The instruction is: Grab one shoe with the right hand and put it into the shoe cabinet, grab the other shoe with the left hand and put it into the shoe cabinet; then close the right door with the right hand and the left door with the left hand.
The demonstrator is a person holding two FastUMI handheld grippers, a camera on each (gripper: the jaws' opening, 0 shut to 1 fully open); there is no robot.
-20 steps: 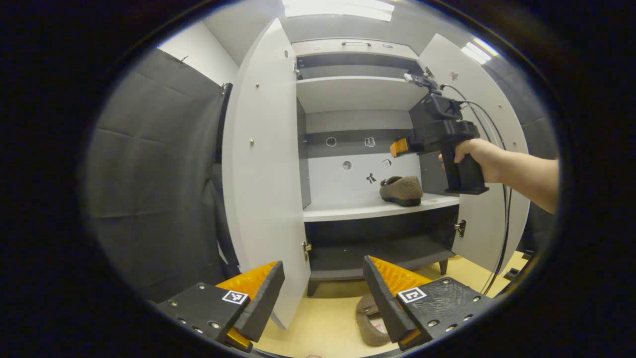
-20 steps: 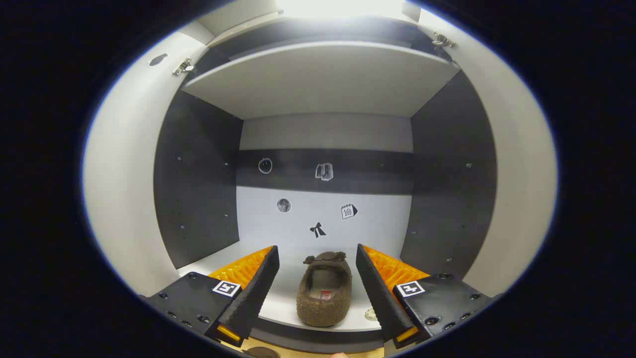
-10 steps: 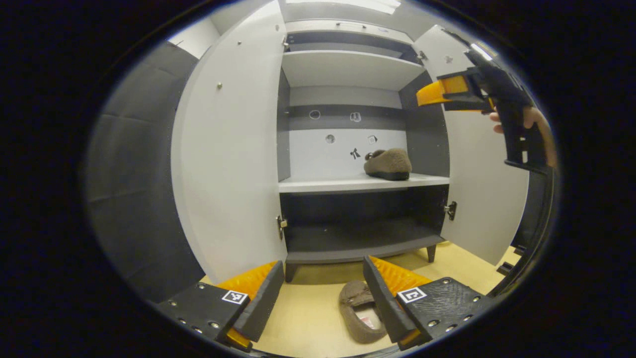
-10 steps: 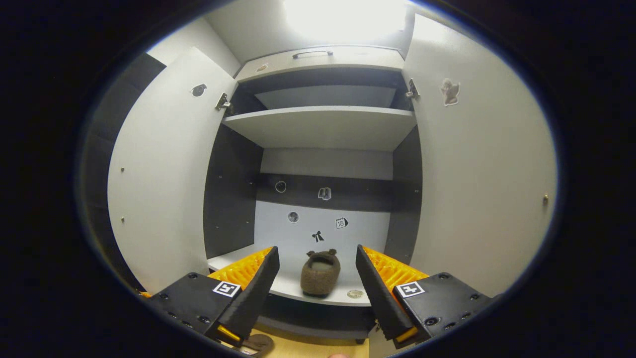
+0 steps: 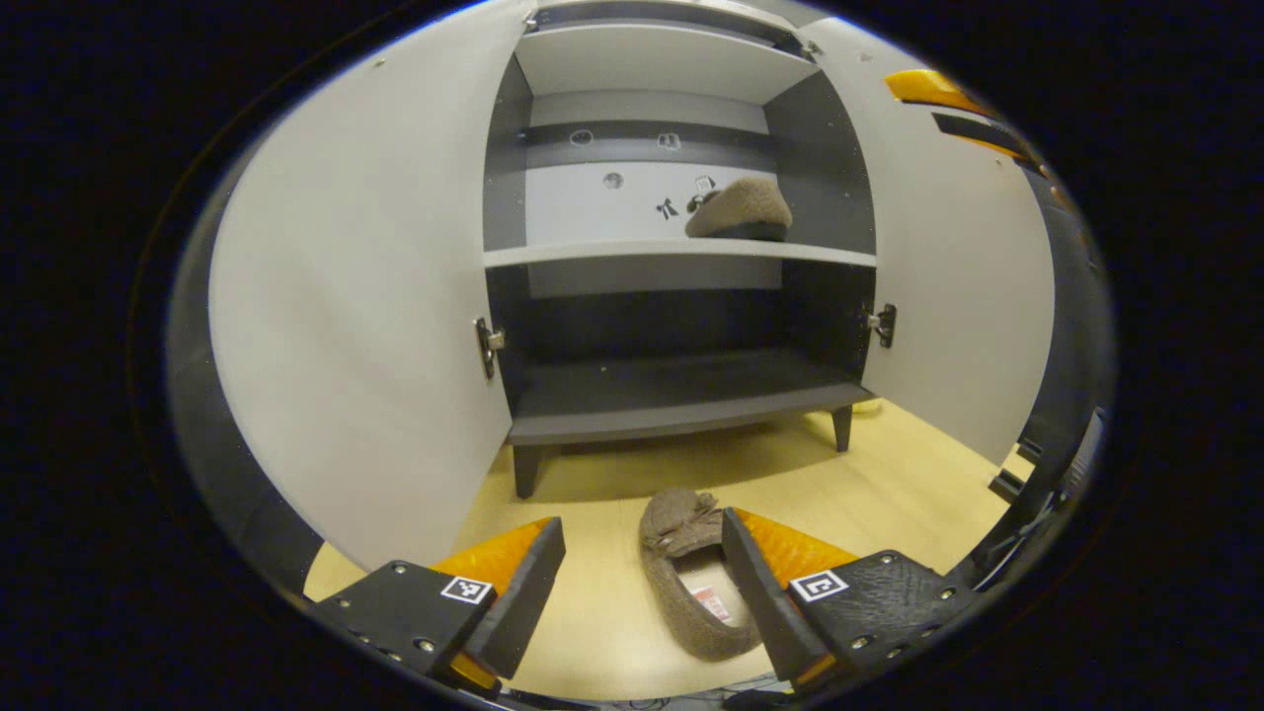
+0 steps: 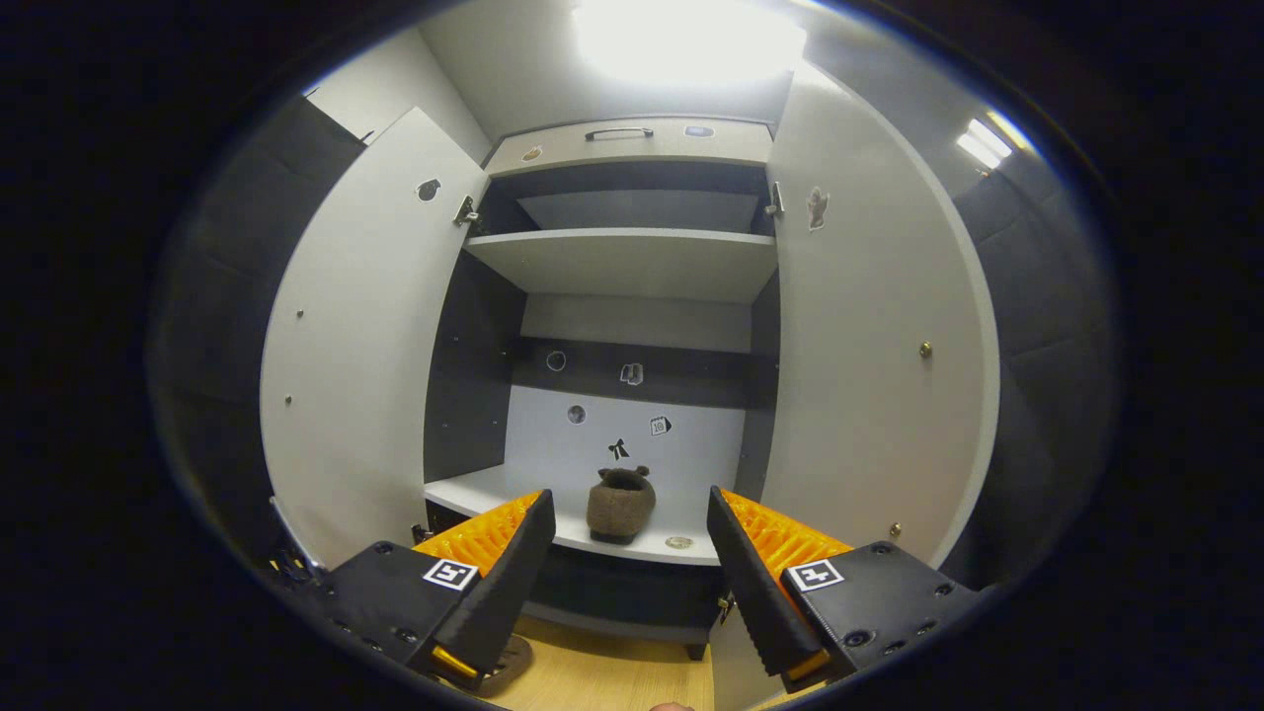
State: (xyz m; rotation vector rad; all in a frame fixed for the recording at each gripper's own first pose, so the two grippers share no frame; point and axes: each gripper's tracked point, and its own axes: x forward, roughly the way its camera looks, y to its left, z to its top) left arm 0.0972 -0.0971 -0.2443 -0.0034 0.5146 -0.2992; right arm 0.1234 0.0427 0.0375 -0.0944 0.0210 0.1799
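while one shoe point(image 6: 620, 504) already sits on the shoe cabinet's middle shelf point(image 6: 474, 491), the other shoe point(image 5: 691, 573) lies on the floor between the left tongs point(image 5: 640, 583), which are spread and not touching it. the right tongs point(image 6: 627, 573) are spread and empty. both doors stand open, so one shoe and both doors remain.

Overhead glare, fisheye-warped edges
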